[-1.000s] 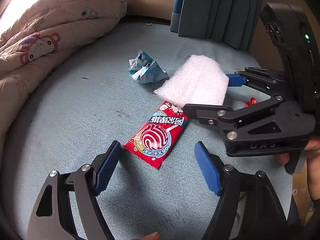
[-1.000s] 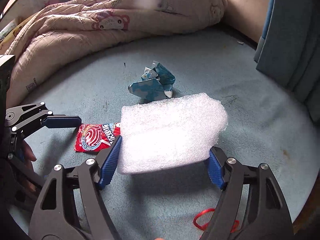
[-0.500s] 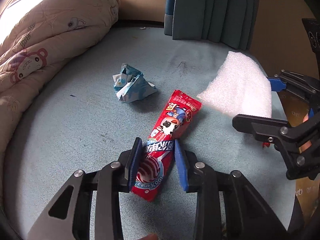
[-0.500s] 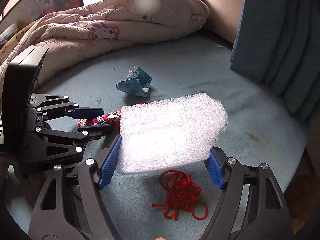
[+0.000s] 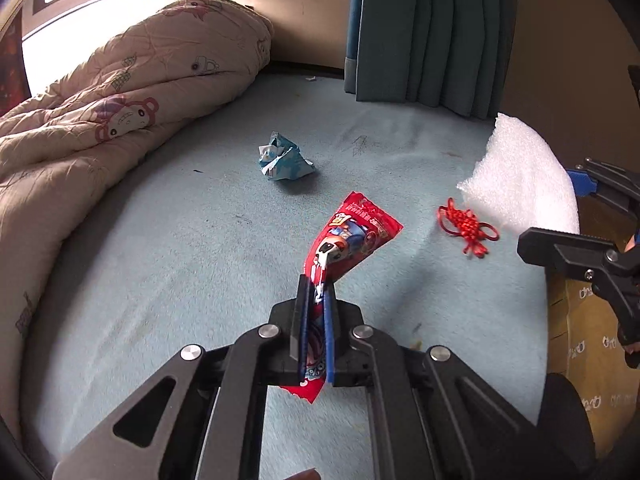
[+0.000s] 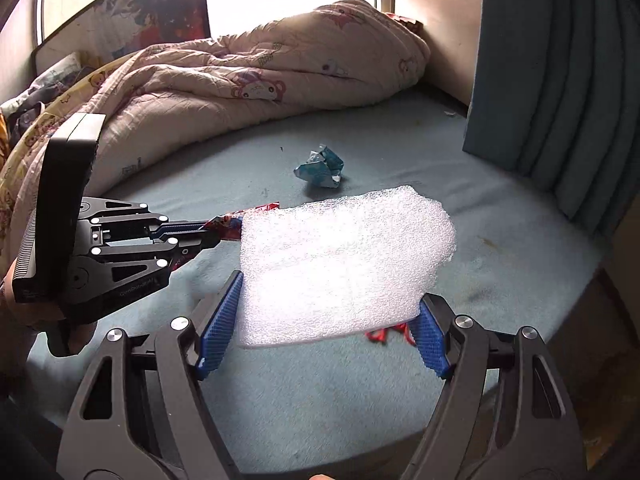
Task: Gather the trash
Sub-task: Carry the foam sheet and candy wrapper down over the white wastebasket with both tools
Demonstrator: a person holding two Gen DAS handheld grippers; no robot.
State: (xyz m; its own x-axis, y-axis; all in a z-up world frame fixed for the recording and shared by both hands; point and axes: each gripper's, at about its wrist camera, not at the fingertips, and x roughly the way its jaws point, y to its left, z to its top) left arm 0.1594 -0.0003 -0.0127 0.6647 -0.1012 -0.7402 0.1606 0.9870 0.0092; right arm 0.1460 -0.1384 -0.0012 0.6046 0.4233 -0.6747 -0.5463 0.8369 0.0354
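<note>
Blue bed sheet (image 5: 168,248) holds a crumpled blue wrapper (image 5: 283,161) yet. Left hand-held gripper (image 5: 313,312) clenched on the red wrapper (image 5: 352,236), lifted; right hand-held gripper (image 6: 320,332) grasping the foam sheet (image 6: 344,256). Keep both grips firm, carry clear of the red cord (image 5: 466,227).

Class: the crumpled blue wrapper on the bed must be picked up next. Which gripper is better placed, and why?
Neither is free: the left gripper is shut on the red wrapper, the right gripper on the white foam sheet. After unloading, left probably: the crumpled blue wrapper lies ahead of it.

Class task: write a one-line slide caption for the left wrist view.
Left gripper shut on a red wrapper above the blue mat; crumpled blue wrapper and red cord remain.
</note>
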